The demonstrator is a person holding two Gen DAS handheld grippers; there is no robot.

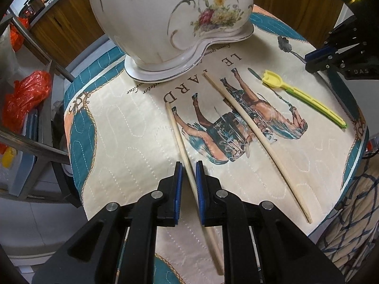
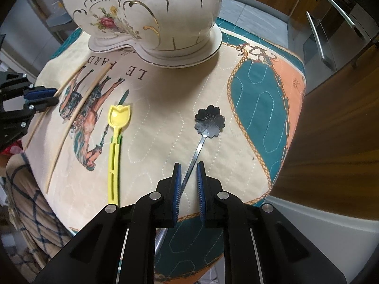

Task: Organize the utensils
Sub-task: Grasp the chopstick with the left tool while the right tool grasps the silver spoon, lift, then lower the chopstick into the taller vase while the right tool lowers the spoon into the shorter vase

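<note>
Left wrist view
Left gripper (image 1: 189, 168): points steeply down at the cloth; its blue pads stand narrow, one on each side of a chopstick, with slim gaps still showing, so a firm pinch cannot be told.
Near chopstick (image 1: 180, 137): lies on the cloth, running from the printed letters down between the pads and out below them.
Far chopstick (image 1: 255, 132): lies to the right of the first, well apart from it, across the printed horse and down toward the cloth's edge.
Yellow scoop (image 1: 300, 94): lies flat farther right, bowl end toward the vase.
Vase (image 1: 170, 21): white, gold-trimmed, with painted flowers; stands at the far side of the cloth.
Cloth (image 1: 132, 132): quilted cream with teal and peach border, covers a round table.
Right gripper (image 1: 308, 58): seen at the right edge, over a metal spoon (image 1: 284, 43).

Right wrist view
Right gripper (image 2: 189, 169): aimed steeply down; pads narrow, the spoon's handle running between them close against the left pad; whether it is clamped is unclear.
Metal spoon (image 2: 209, 124): flower-shaped dark bowl lies on the cloth (image 2: 236, 118), thin handle slanting back into the gripper.
Yellow scoop (image 2: 116, 142): left of the spoon, lying flat.
Chopsticks: far one (image 2: 75, 116) and near one (image 2: 42, 118) lie at the left.
Left gripper (image 2: 55, 97): at the left edge, around the outer chopstick.
Vase (image 2: 146, 14): at the top.
</note>
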